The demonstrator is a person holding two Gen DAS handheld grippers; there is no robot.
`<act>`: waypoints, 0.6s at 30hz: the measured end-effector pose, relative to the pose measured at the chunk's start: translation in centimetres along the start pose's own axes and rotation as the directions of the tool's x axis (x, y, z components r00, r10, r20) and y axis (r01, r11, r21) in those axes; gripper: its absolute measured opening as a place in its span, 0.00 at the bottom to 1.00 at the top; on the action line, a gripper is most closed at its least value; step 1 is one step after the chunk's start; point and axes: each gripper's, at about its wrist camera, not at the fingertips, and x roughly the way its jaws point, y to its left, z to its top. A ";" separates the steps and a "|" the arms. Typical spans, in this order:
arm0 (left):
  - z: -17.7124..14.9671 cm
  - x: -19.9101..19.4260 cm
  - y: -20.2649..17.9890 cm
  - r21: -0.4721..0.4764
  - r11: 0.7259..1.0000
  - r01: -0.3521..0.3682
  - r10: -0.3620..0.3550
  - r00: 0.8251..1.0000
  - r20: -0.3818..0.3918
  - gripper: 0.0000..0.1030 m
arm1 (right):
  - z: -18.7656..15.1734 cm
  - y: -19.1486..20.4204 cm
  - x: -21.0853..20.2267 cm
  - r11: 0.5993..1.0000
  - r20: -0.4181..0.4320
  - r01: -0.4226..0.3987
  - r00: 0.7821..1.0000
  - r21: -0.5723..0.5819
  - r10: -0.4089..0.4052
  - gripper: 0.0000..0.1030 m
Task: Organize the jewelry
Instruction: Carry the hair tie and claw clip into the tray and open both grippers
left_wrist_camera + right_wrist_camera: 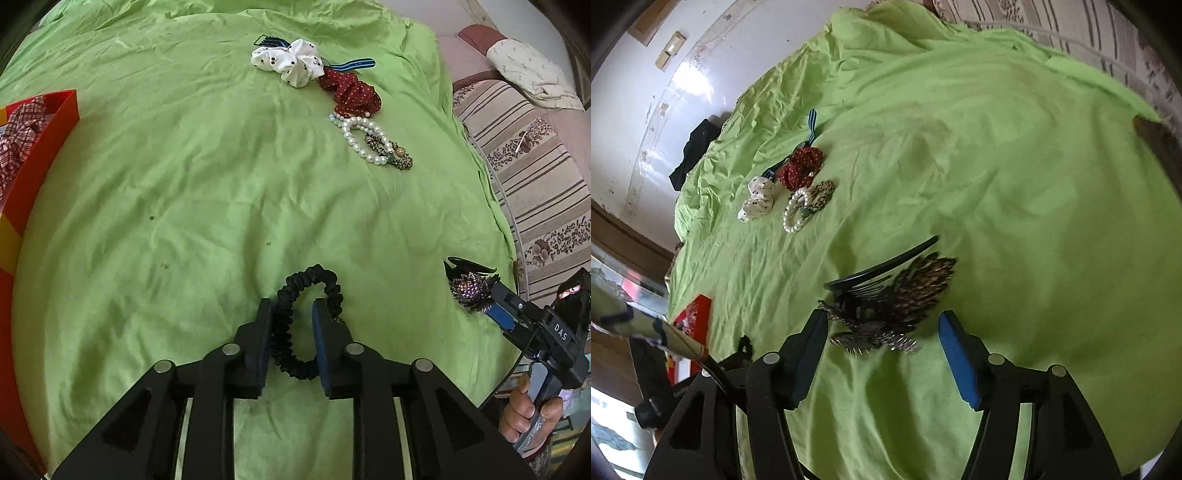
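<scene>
A black scrunchie (320, 275) lies on the green sheet (184, 184). One strand of it runs between the fingers of my left gripper (291, 304), and the other passes outside the right finger. The pads stand apart from it, so this gripper is open. My right gripper (882, 315) is wide open around a black beaded hair claw (916, 291) that rests on the sheet with neither pad touching it. The left wrist view shows the same claw (469, 290) at the tip of the right gripper (498, 299).
A pile sits farther back: white dotted scrunchie (291, 62), red dotted scrunchie (351, 94), pearl bracelet (356, 138), leopard hair tie (402, 162), striped ribbon (354, 64). A red box (48, 129) holding checked fabric stands at the left. A hand (524, 410) grips the right handle.
</scene>
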 end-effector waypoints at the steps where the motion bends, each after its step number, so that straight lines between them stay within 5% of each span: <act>1: 0.0 0.1 -0.1 -0.002 1.000 -0.004 0.004 1.000 0.002 0.21 | 0.0 0.1 0.3 1.000 -0.001 -0.003 1.000 0.004 0.003 0.65; 5: 0.1 0.3 -0.5 -0.007 1.000 -0.023 0.023 1.000 0.006 0.20 | -0.1 0.1 1.0 1.000 -0.004 0.001 1.000 0.021 -0.001 0.65; 6: 0.1 0.3 -0.6 -0.007 1.000 -0.029 0.029 1.000 0.007 0.09 | -0.1 0.2 1.0 1.000 -0.002 0.002 1.000 0.021 -0.002 0.65; 8: -0.2 0.2 -0.9 -0.003 1.000 -0.018 0.018 1.000 0.000 0.06 | -0.3 0.2 0.7 1.000 0.002 0.005 1.000 0.009 -0.005 0.65; 11: -0.6 -0.4 -1.5 0.012 0.999 -0.037 0.037 0.999 0.012 0.06 | -0.6 0.0 0.6 1.000 -0.006 0.018 1.000 -0.006 -0.018 0.46; 13: -0.8 -1.4 -1.9 0.010 1.000 -0.019 0.019 0.999 0.027 0.06 | -0.6 -0.2 0.3 1.000 -0.014 0.002 1.000 0.006 -0.002 0.20; 18: -1.3 -5.0 -2.6 0.018 1.000 0.004 -0.005 0.997 0.081 0.06 | -0.7 -0.2 -1.3 1.000 0.012 -0.016 1.000 0.015 0.016 0.11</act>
